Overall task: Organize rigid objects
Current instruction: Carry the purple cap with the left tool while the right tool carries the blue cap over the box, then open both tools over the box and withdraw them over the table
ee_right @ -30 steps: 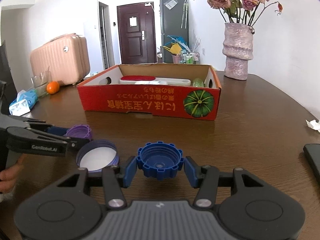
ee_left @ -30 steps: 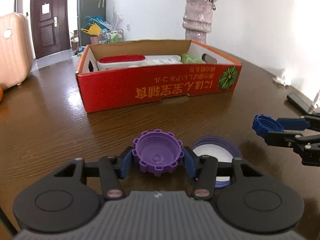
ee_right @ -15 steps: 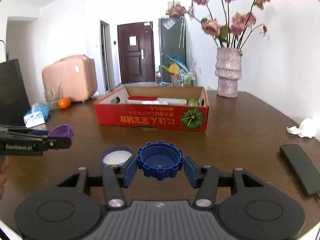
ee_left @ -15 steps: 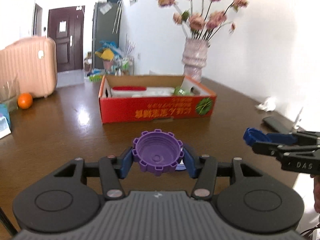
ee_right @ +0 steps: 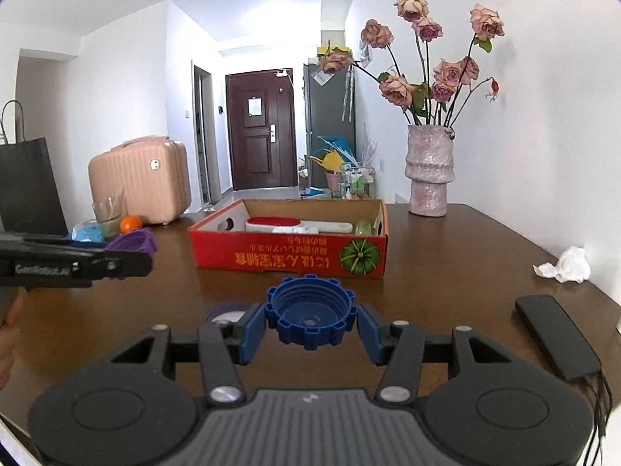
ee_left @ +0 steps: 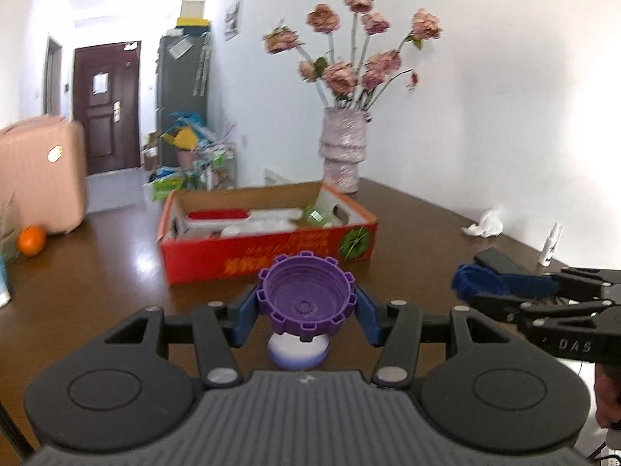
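A: Starting at the far left, what do we have?

B: We see a small orange fruit (ee_left: pixel 31 239) on the dark brown wooden table (ee_left: pixel 97 272), beside the pink ribbed hard-shell suitcase (ee_right: pixel 139 182). Next comes our left gripper (ee_left: pixel 306 308), held above the table with its blue pads pressed on both sides of a purple notched plastic bottle cap (ee_left: pixel 306 299), open side up.

A: And below it?

B: A round lid with a white inside and a bluish-purple rim (ee_left: pixel 298 349) lies on the table directly under that cap, partly hidden by it. In the right wrist view the same lid sits just left of the right gripper's near finger.

A: What is beyond the left gripper?

B: The red cardboard box with a green pumpkin print (ee_left: pixel 268 256) sits open on the table, well apart from both caps. Inside we make out a white item with a red top (ee_right: pixel 271 222) and something small and green; details are too small to tell.

A: Then the right side?

B: Our right gripper (ee_right: pixel 310 320) is closed on a dark blue notched plastic bottle cap (ee_right: pixel 310 310), also open side up, raised above the table and level with the left one. Farther right we see a mottled pink ceramic vase of dried roses (ee_right: pixel 429 171), a crumpled white tissue (ee_right: pixel 566 266) and a flat black device (ee_right: pixel 559 336).
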Action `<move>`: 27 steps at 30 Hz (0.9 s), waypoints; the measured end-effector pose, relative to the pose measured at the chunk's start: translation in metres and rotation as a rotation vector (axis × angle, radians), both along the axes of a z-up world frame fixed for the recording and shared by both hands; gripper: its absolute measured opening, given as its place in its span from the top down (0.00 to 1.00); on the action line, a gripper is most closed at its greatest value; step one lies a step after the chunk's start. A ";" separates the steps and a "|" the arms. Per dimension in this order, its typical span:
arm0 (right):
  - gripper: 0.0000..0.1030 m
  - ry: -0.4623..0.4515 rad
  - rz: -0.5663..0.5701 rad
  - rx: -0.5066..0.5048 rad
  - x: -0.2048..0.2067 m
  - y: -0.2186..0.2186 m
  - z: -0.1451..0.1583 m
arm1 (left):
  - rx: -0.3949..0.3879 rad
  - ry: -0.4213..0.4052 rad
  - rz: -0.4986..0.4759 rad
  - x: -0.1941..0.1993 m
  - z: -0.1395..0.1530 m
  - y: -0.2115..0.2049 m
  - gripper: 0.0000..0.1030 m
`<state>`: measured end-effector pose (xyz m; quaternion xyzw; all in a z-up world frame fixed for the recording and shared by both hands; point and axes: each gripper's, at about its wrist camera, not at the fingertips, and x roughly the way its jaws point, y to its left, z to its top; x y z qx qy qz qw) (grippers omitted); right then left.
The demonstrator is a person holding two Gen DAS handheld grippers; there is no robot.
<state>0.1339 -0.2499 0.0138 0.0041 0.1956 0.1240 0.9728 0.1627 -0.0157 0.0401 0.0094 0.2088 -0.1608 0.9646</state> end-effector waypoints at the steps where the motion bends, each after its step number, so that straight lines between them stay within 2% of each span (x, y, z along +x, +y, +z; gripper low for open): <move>1: 0.50 -0.004 0.007 0.004 0.009 -0.002 0.003 | 0.006 -0.006 -0.013 0.010 0.003 -0.006 0.48; 4: 0.50 -0.004 0.023 0.007 0.043 -0.007 0.013 | 0.011 -0.004 -0.046 0.050 0.012 -0.024 0.48; 8: 0.50 0.012 0.036 -0.006 0.107 -0.009 0.022 | -0.006 0.045 -0.067 0.122 0.019 -0.044 0.48; 15: 0.50 0.058 0.042 -0.029 0.215 -0.005 0.017 | 0.021 0.114 -0.066 0.233 0.006 -0.070 0.48; 21: 0.50 0.120 0.052 -0.061 0.284 0.000 -0.007 | 0.032 0.176 -0.071 0.296 -0.014 -0.079 0.47; 27: 0.50 0.172 0.059 -0.078 0.320 0.003 -0.031 | 0.009 0.258 -0.105 0.334 -0.041 -0.078 0.47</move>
